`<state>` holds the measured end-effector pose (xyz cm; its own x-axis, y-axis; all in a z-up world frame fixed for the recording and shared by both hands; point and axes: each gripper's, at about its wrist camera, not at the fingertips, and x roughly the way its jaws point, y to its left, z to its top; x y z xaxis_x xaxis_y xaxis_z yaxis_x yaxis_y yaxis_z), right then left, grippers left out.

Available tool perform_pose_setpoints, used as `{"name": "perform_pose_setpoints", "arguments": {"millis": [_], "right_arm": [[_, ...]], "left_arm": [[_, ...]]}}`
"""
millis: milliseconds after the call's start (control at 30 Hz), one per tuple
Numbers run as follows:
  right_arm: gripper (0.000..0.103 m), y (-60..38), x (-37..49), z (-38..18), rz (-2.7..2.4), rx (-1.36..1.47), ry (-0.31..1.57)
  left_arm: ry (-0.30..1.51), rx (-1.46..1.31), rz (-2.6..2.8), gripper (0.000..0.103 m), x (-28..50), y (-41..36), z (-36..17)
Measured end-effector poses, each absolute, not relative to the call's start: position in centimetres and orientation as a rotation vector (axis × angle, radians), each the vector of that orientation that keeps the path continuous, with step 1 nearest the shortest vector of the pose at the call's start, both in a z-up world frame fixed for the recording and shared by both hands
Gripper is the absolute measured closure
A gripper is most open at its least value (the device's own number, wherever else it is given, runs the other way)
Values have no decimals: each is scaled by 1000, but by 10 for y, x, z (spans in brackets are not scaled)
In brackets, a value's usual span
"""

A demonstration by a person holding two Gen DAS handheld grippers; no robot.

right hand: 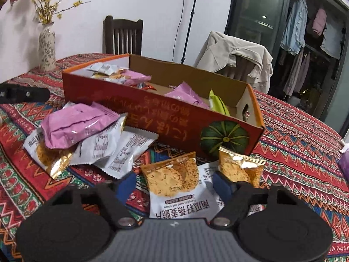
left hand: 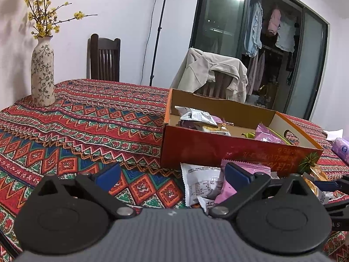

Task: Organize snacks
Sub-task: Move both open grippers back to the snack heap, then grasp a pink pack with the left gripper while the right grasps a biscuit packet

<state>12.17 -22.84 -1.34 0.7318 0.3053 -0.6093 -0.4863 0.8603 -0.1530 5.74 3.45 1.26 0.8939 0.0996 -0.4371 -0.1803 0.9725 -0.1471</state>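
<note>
An orange-red cardboard box (left hand: 229,152) (right hand: 152,113) with a pumpkin picture stands on the patterned tablecloth and holds several pink, grey and green snack packets. More packets lie loose in front of it: a pink one (right hand: 76,124), white ones (right hand: 113,148) and an orange one (right hand: 240,168). My right gripper (right hand: 174,184) is low over the cloth with a white-and-orange crisp packet (right hand: 174,181) between its blue pads; the left pad stands just clear of it. My left gripper (left hand: 172,175) is wide open, its right finger (left hand: 235,174) over a pink packet (left hand: 246,168), holding nothing.
A flowered vase (left hand: 42,74) with yellow blossoms stands at the table's far left. A dark wooden chair (left hand: 104,59) and a chair draped with a beige jacket (left hand: 216,74) stand behind the table. A purple tissue pack (left hand: 341,150) lies at the right edge.
</note>
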Motion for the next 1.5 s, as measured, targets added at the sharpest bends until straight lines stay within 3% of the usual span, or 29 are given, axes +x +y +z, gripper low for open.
{"name": "perform_pose_setpoints", "arguments": {"millis": [133, 300, 900, 1267, 1500], "right_arm": [[53, -228, 118, -14, 443, -314, 585], [58, -242, 117, -10, 429, -221, 546], [58, -260, 110, -2, 399, -127, 467], [57, -260, 104, -1, 411, -130, 442], [57, -261, 104, 0, 420, -126, 439]], "left_arm": [[450, -190, 145, 0, 60, 35, 12], [452, -193, 147, 0, 60, 35, 11], [478, -61, 33, 0, 71, -15, 32], [600, -14, 14, 0, 99, -49, 8], [626, -33, 22, 18, 103, -45, 2]]}}
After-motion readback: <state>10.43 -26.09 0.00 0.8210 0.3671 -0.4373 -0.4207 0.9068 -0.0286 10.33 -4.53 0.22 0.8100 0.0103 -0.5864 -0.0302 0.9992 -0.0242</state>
